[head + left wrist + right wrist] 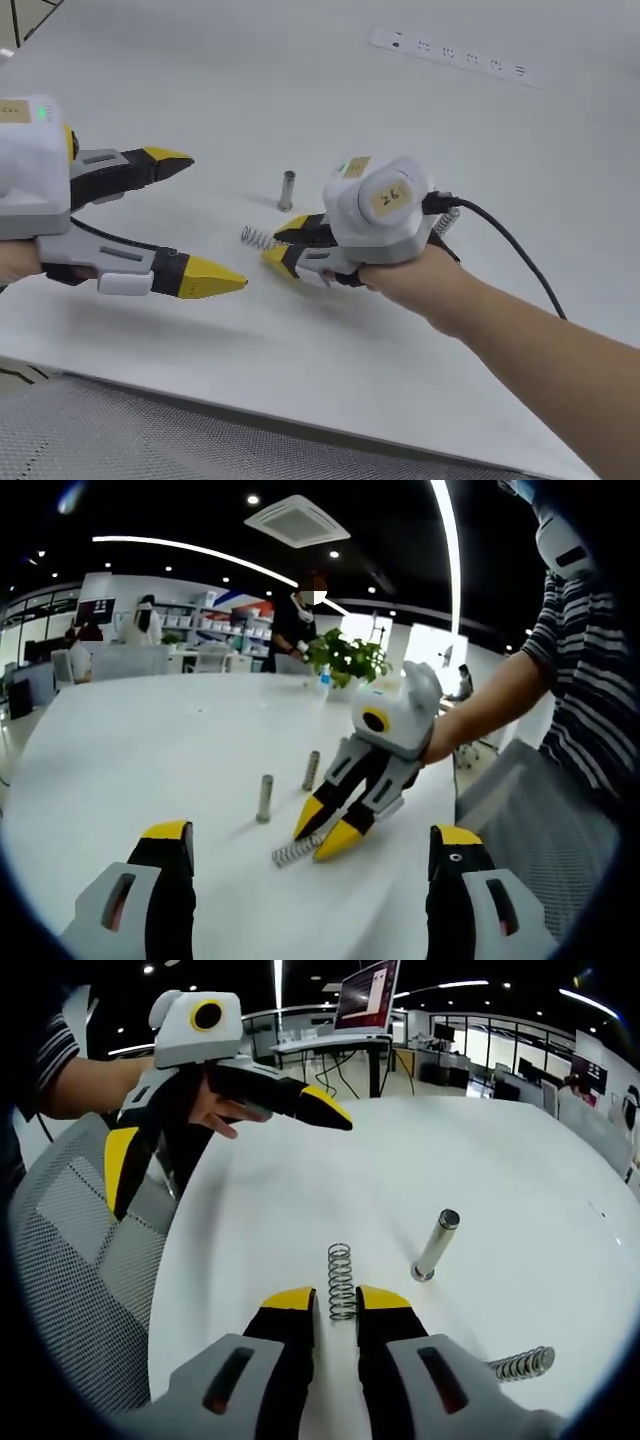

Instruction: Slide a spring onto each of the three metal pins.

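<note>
My left gripper (215, 220) is wide apart. My right gripper (338, 1305) almost closes around the coiled wire spring (342, 1265); if it clamps, I cannot tell.

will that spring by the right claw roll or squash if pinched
The spring lies on its side on the smooth table, so a nudge would probably roll it. Its open thin-wire coils look light and springy; a pinch by the right claw may squash it or flick it out.
</note>
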{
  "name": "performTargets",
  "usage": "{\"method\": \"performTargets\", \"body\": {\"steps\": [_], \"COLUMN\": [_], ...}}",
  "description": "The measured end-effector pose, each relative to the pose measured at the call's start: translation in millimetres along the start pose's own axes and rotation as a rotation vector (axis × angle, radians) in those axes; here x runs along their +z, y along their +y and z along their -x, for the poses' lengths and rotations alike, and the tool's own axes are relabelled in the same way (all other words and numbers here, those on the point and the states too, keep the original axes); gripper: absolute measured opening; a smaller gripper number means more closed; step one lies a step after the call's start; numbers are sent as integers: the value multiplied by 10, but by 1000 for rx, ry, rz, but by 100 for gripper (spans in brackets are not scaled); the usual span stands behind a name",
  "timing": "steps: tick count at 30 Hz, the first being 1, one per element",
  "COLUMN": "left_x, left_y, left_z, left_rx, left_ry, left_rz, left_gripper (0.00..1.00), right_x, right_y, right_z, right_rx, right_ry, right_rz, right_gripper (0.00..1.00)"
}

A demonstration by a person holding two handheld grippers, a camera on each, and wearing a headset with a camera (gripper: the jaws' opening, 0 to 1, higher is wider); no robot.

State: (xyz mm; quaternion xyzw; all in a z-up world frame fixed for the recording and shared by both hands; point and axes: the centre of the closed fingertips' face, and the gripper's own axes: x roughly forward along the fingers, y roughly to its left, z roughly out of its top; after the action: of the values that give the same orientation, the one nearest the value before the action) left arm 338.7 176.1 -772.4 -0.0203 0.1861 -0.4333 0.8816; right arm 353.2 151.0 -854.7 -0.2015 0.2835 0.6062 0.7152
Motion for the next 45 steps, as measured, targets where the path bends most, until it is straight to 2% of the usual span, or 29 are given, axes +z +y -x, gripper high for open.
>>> {"method": "performTargets", "body": {"steps": [6,13,24,30,37,43,45], "left_x": [-27,-16,59,57,46,23,34], "left_y": [2,-33,-110,-188,-273,-411,-443], "left_z": [20,-1,-76,-126,-182,-272,-308], "left_rx": [4,-3,-32,-66,-106,-174,-187], "left_ry": [6,9,9,20,35,71,71], "left_rz": [2,2,-19,-25,-32,-63,-67], "left_gripper": [94,94,93,91,85,78,76], "right_x": [-30,-20,101,133,120,80,59], "right_y": [-6,-16,-39,-53,-9,69,97], "right_z": [-19,12,347,548,746,868,897], "right_rx": [-7,-9,-15,-25,-18,-1,5], "right_ry": [3,3,-41,-62,-62,-50,-45], "right_rz": [2,29,43,44,102,158,172], "right_gripper": [9,8,8,8,8,8,8]}}
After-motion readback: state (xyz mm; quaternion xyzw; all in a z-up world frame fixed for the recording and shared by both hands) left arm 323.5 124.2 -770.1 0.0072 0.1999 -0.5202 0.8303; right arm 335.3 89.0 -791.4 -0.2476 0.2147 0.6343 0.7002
